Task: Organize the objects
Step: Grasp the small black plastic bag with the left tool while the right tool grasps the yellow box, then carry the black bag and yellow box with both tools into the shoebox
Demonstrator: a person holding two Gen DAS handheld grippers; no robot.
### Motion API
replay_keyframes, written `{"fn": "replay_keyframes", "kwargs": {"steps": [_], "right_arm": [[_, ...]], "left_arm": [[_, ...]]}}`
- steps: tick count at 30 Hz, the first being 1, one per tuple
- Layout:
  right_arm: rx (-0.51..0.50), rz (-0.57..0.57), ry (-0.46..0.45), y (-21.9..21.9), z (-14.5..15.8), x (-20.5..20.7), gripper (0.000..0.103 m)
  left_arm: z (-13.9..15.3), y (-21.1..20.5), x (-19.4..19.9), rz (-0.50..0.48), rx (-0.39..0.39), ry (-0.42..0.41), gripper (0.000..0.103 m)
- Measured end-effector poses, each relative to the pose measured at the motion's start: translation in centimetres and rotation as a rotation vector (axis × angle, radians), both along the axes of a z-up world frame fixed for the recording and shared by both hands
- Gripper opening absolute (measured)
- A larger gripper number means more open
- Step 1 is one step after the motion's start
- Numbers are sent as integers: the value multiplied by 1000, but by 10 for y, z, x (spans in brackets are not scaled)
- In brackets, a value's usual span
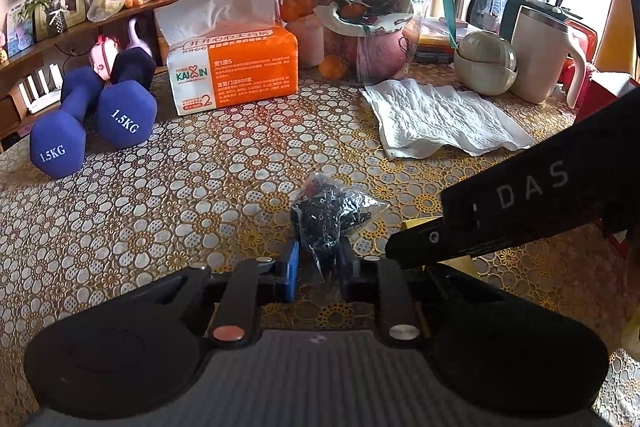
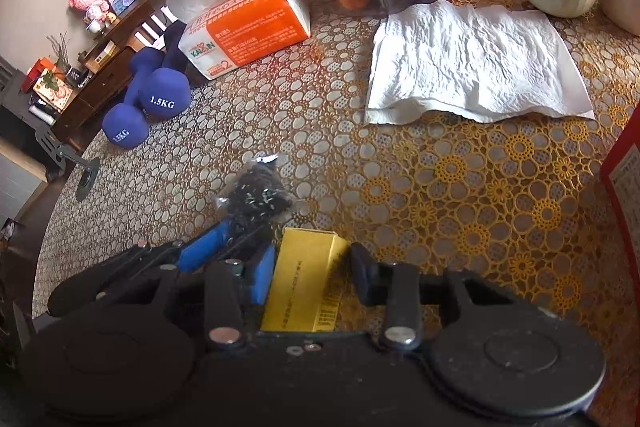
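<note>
My left gripper (image 1: 318, 267) is shut on a small clear bag of dark bits (image 1: 330, 217), held just above the tablecloth; the bag also shows in the right wrist view (image 2: 256, 193). My right gripper (image 2: 314, 275) stands around a yellow box (image 2: 306, 283). Its blue left pad touches the box and a small gap shows at the right finger. The right gripper crosses the left wrist view (image 1: 500, 215) from the right, over a corner of the yellow box (image 1: 416, 225).
On the floral tablecloth (image 2: 460, 187) lie a white paper towel (image 2: 472, 63), an orange tissue pack (image 2: 248, 23), two blue 1.5 kg dumbbells (image 1: 92, 123), fruit bags (image 1: 360, 19), a stack of bowls (image 1: 486, 63) and a mug (image 1: 544, 55). A red box (image 2: 624, 195) stands at right.
</note>
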State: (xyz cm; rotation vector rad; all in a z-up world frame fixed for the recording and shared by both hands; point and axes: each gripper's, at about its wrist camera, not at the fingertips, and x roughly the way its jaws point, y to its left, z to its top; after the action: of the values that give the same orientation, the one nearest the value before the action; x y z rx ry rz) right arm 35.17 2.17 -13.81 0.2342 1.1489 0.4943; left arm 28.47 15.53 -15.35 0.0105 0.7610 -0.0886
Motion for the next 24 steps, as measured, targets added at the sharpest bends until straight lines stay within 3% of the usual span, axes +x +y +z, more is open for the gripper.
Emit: {"fn": "replay_keyframes", "kwargs": {"steps": [11,24], "right_arm": [[-15,37,-49,-18,9,-30,30],[-5,34,-102,-72,43,-94,28]], "left_arm": [[11,6,-36,58,-55,30,18],[32,-40,-102,20,-78,61,15]]}}
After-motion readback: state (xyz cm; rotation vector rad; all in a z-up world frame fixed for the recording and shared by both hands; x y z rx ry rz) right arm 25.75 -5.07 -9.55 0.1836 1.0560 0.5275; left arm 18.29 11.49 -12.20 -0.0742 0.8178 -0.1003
